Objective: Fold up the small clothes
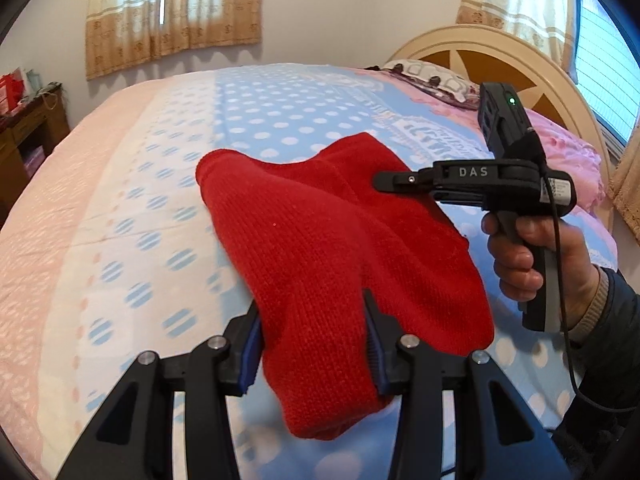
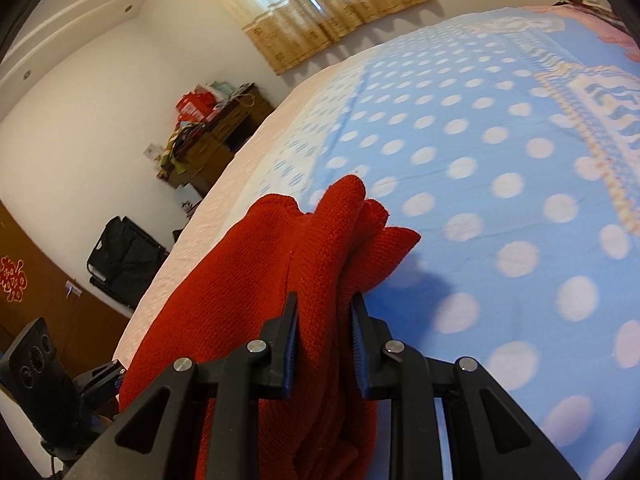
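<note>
Red knit garment (image 1: 320, 248) fills the middle of my left wrist view, lying bunched over the polka-dot bed (image 1: 132, 184), with its near end raised off the sheet and clamped in my left hand-held gripper (image 1: 316, 344); the jaws stand fairly narrow, their blue pads pressed into the wool on both sides. Across the cloth I see my right hand-held gripper (image 1: 384, 180) from the side, held in my right hand (image 1: 524, 256), its tip at the far edge of the garment. From here I cannot tell how it grips. No basket or box for folded clothes shows in this view, only a pillow (image 1: 432, 74) by the headboard (image 1: 492, 56). In my right wrist view the same red knit garment (image 2: 312, 248) rises in a thick bunch from between the fingers of the right hand-held gripper (image 2: 324, 340), which is pinched tightly on several layers, well narrower than the left. The loose end flops forward onto the blue dotted bed (image 2: 500, 200). I judge that I am mid-fold, carrying two held edges across the bed. The next move calls for laying those edges down flat and even before letting go, so the layers do not slump. A black bag (image 2: 124, 256) sits on the floor beyond; what it holds is hidden.
</note>
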### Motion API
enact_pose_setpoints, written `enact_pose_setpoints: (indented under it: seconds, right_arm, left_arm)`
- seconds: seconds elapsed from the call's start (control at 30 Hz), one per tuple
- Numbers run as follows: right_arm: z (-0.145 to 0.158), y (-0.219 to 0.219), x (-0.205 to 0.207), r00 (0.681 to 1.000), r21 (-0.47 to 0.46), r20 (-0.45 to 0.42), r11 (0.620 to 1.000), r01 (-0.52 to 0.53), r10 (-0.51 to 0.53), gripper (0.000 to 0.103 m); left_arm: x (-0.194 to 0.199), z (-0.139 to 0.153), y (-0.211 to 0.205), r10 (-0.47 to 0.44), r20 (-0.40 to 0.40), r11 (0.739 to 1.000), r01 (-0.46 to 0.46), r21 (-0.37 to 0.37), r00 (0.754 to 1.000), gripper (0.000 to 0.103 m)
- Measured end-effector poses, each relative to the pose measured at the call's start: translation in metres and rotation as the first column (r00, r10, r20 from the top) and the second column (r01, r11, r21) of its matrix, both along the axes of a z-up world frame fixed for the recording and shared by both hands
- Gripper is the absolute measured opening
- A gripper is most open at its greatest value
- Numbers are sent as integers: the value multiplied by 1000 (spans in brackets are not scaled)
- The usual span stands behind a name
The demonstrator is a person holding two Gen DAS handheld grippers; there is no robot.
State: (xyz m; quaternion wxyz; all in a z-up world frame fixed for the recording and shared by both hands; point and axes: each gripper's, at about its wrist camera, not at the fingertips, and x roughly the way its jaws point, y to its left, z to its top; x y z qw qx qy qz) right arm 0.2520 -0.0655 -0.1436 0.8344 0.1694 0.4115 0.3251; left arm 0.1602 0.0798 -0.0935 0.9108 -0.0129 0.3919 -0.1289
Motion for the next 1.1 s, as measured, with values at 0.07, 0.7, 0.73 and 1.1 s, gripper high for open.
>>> enact_pose_setpoints:
  seconds: [0.07,0.7,0.73,1.1]
  right_arm:
    - [-1,13,-3,1000,1,-2,1000,-18,18,23]
    - [-1,94,-32,991,3,1,991,-136,136,23]
    - [-1,97,-32,990,2,0,990,-140,140,23]
    - [-4,133,-41,980,-12,-1,980,-197,197,23]
  left_arm:
    - [-5,-1,11,17,-3,1000,-17,-4,1000,45]
    - [-42,-5,76,114,13,993,-114,-28,993,45]
    - [-44,-6,80,120,12,992,-120,-35,993,45]
    - [-60,-12,104,170,5,984,-169,-46,985,45]
